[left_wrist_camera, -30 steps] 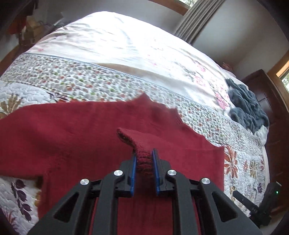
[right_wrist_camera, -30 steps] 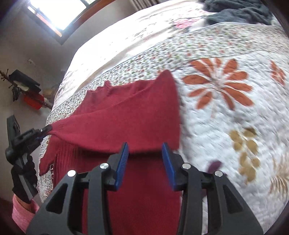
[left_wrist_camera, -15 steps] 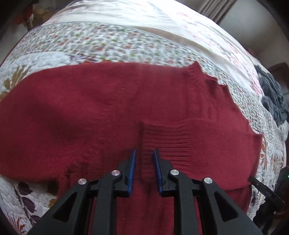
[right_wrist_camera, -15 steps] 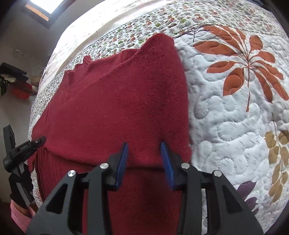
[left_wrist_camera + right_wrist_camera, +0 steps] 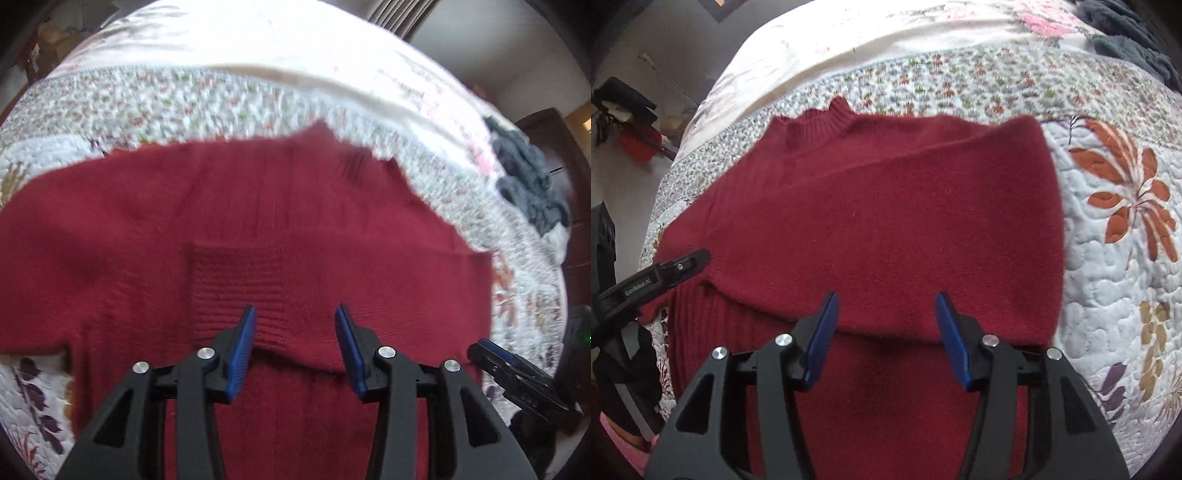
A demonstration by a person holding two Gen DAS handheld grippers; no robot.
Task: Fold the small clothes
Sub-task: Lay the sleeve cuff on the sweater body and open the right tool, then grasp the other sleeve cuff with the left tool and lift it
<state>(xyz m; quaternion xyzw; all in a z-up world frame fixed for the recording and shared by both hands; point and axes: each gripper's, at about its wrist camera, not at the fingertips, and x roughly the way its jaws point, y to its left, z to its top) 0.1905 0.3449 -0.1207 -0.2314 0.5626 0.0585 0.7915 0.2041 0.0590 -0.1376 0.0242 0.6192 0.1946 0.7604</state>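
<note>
Sweater (image 5: 879, 221): sleeves folded across chest, cuff (image 5: 236, 280) at 12 o'clock of left gripper (image 5: 294, 321).
Left gripper: jaws apart, empty.
Right gripper (image 5: 886, 308): spread, empty, likely releasing sleeve.

A sweater (image 5: 886, 229) lies flat on a quilt (image 5: 1108, 266) that covers a bed, its collar (image 5: 827, 118) at the far edge. 1 sleeve cuff (image 5: 236, 280) lies folded across its body. A blanket (image 5: 528, 184) sits heaped on the quilt, far right of the sweater.
</note>
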